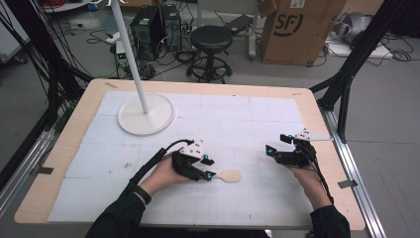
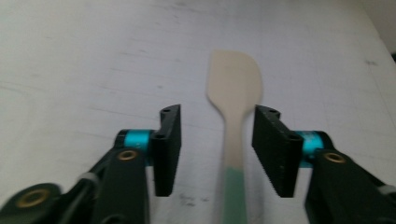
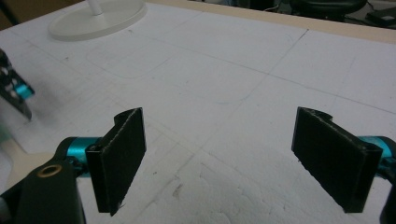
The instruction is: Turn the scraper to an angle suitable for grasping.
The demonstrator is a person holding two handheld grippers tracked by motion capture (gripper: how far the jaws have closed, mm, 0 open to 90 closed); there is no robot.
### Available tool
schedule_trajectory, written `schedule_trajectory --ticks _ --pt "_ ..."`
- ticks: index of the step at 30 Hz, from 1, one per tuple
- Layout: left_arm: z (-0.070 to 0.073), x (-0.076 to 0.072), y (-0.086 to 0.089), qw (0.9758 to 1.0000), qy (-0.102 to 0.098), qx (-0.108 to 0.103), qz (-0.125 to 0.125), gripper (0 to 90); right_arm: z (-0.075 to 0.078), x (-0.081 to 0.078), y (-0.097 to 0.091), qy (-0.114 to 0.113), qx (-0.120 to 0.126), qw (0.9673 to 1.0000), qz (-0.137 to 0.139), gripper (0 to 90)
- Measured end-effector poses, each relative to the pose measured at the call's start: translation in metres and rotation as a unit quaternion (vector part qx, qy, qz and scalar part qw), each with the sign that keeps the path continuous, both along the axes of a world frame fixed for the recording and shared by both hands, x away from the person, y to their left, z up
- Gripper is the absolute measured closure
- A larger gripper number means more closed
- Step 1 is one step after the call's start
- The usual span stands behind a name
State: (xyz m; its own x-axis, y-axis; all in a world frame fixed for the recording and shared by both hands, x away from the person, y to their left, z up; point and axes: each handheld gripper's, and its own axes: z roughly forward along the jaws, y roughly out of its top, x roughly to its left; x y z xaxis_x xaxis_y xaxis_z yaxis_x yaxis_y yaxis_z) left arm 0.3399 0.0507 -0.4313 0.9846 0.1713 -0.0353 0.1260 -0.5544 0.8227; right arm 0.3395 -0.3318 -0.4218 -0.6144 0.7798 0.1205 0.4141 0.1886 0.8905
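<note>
A pale wooden spatula [image 1: 230,175] with a green-tinted handle end lies flat on the white mat, blade pointing right. My left gripper [image 1: 211,168] is at its handle. In the left gripper view the handle [image 2: 233,140] runs between the two black pads with a gap on each side, nearer the right-hand pad [image 2: 275,149], so my left gripper [image 2: 218,111] is open around the spatula without pressing it. My right gripper [image 1: 276,144] rests near the right side of the mat. In its own view my right gripper [image 3: 222,114] is wide open over bare mat.
A white lamp base [image 1: 146,114] with a thin pole stands at the back left of the mat [image 1: 247,119]; the lamp base [image 3: 95,16] also appears far off in the right gripper view. The wooden table edge [image 1: 198,85] borders the mat. A stool and boxes stand beyond.
</note>
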Motion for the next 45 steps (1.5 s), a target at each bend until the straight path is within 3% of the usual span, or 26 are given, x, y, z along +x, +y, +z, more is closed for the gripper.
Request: schedule_trajectory --ticks 1,2,5,7,10,12,16,22,26,28,35,45 --pt "0.012 0.001 0.013 0.9991 0.004 -0.022 0.036 43.3 0.000 0.000 0.000 0.000 0.000 1.0000 0.001 17.0" --pt "0.012 0.001 0.013 0.9991 0.004 -0.022 0.036 40.7 0.000 0.000 0.000 0.000 0.001 1.0000 0.001 17.0" --pt "0.030 0.000 0.038 0.9955 0.001 -0.058 0.075 31.8 0.000 0.000 0.001 -0.002 0.001 1.0000 0.003 17.0" --pt "0.038 -0.003 0.057 0.9928 -0.003 -0.065 0.101 25.1 0.001 0.000 0.002 -0.001 -0.002 1.0000 0.005 17.0" --pt "0.045 -0.010 0.089 0.9880 -0.030 -0.056 0.141 20.6 0.002 0.000 0.003 -0.002 0.000 1.0000 0.005 17.0" --pt "0.046 -0.014 0.112 0.9831 -0.033 -0.073 0.165 19.8 0.003 -0.001 0.005 -0.001 -0.001 1.0000 0.007 17.0" --pt "0.043 -0.018 0.161 0.9686 -0.036 -0.098 0.226 19.7 0.006 -0.001 0.007 -0.004 -0.005 0.9999 0.010 16.9" --pt "0.038 -0.024 0.223 0.9416 -0.059 -0.131 0.305 19.3 0.007 -0.002 0.016 -0.007 -0.019 0.9995 0.025 16.9" --pt "0.035 -0.023 0.240 0.9312 -0.067 -0.138 0.331 19.3 0.006 -0.003 0.018 -0.005 -0.025 0.9992 0.030 16.9" --pt "0.035 -0.022 0.243 0.9293 -0.069 -0.140 0.335 19.3 0.006 -0.003 0.017 -0.004 -0.024 0.9993 0.029 16.9" --pt "0.036 -0.023 0.242 0.9315 -0.075 -0.135 0.329 19.3 0.005 -0.003 0.017 0.000 -0.027 0.9992 0.030 16.8" --pt "0.037 -0.022 0.244 0.9299 -0.076 -0.139 0.332 19.4 0.005 -0.004 0.015 -0.003 -0.025 0.9992 0.030 16.9"
